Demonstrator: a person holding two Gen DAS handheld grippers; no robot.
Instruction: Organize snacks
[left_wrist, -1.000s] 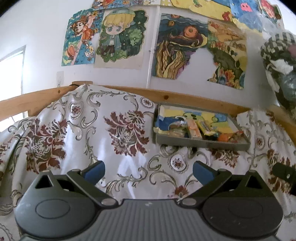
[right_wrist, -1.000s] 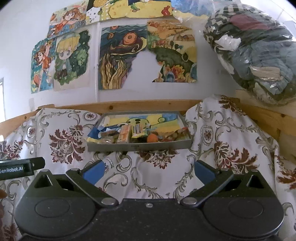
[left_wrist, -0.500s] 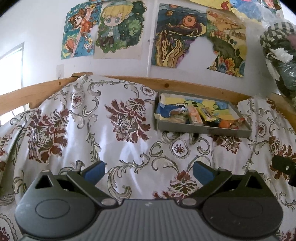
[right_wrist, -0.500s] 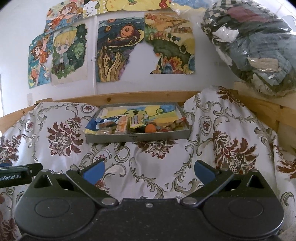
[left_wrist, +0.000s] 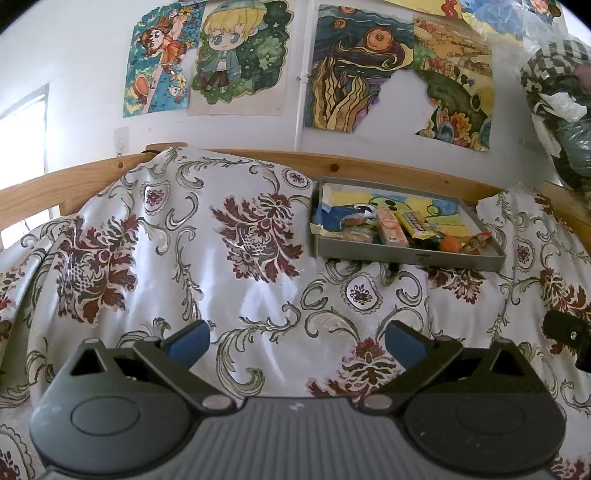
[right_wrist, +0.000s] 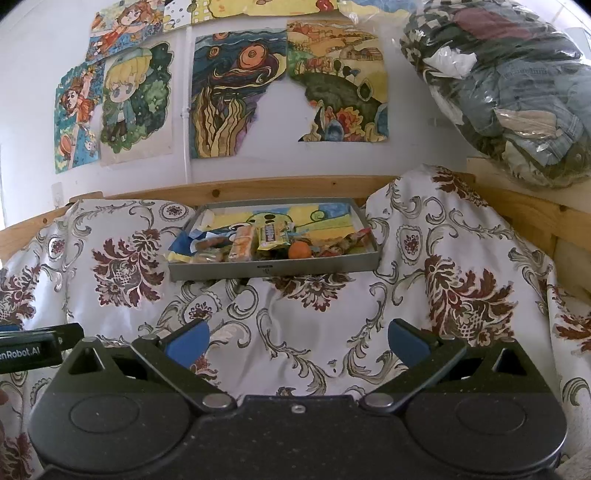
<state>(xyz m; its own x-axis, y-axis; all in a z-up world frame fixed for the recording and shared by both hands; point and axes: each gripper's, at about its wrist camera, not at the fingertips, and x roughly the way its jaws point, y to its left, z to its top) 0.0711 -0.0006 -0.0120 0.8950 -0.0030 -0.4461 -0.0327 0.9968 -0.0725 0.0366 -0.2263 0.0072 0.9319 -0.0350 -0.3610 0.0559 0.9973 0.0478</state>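
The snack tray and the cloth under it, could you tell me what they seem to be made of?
The tray looks like thin metal or stiff card: flat matte grey walls, crisp corners. The cloth looks like woven fabric with a slight sheen, creased and draped, printed with maroon florals.

white wall, drawings, wooden rail, daylit window.

Bedspread: white, dark red floral medallions, grey-green scrolls.
Tray: grey, lined with yellow, blue and green drawing.
Snacks: orange and yellow wrappers; one orange ball.
Bed rail: pale knotted wood.
Wall drawings: multicoloured, blue swirls, blond cartoon figure.
Tool pads: blue, on black.
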